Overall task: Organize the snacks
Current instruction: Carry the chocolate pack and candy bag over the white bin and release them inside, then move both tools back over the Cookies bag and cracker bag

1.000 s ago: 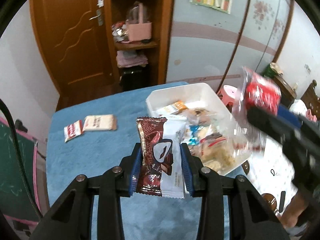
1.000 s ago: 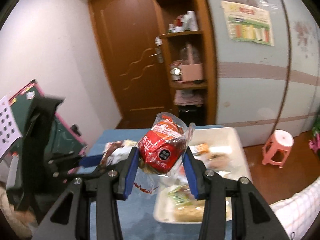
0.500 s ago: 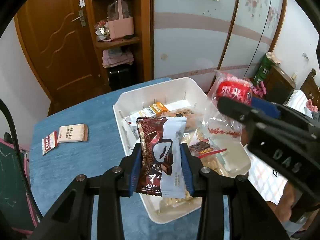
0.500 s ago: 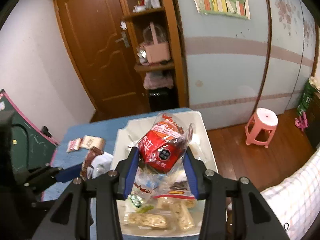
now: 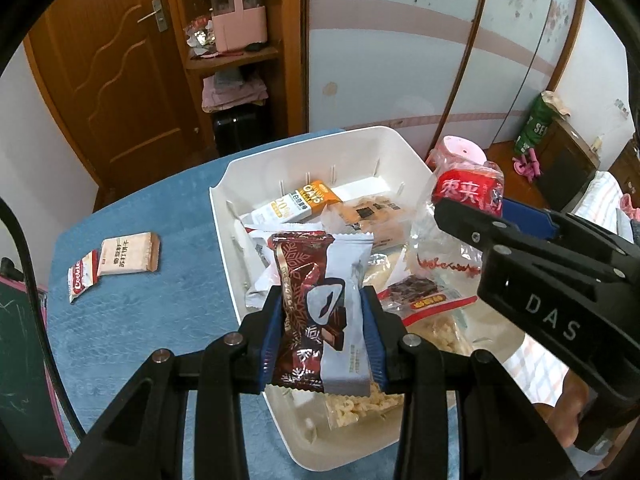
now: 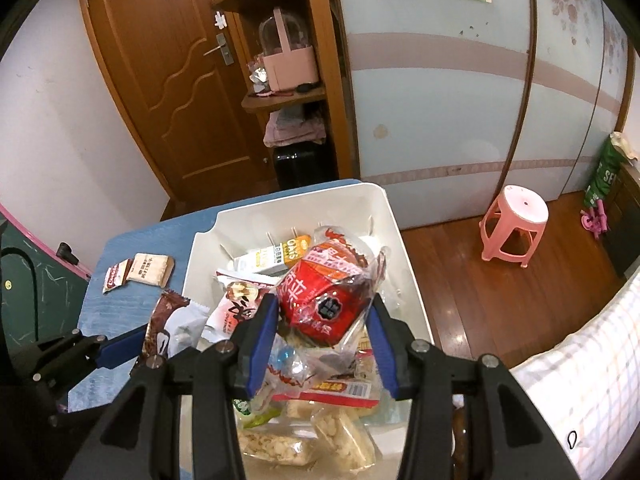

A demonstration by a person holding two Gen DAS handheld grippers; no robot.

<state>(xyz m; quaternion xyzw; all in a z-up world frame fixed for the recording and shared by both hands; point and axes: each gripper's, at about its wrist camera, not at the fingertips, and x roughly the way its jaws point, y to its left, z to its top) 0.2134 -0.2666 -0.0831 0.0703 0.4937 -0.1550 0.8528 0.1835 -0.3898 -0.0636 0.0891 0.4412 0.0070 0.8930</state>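
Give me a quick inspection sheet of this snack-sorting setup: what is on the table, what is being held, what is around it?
Surface: blue table cover.
Job's things: white bin holds many snack packets; two cookie packets lie on the cover outside it.
Clutter: nothing seen.
Grippers: left gripper, jaws shut on a brown-and-white chocolate packet; right gripper, jaws shut on a red snack in a clear bag; both hang over the bin.
Cables: black cable at the left edge.
Surroundings: wooden door, shelf with pink basket, pink stool, wood floor.
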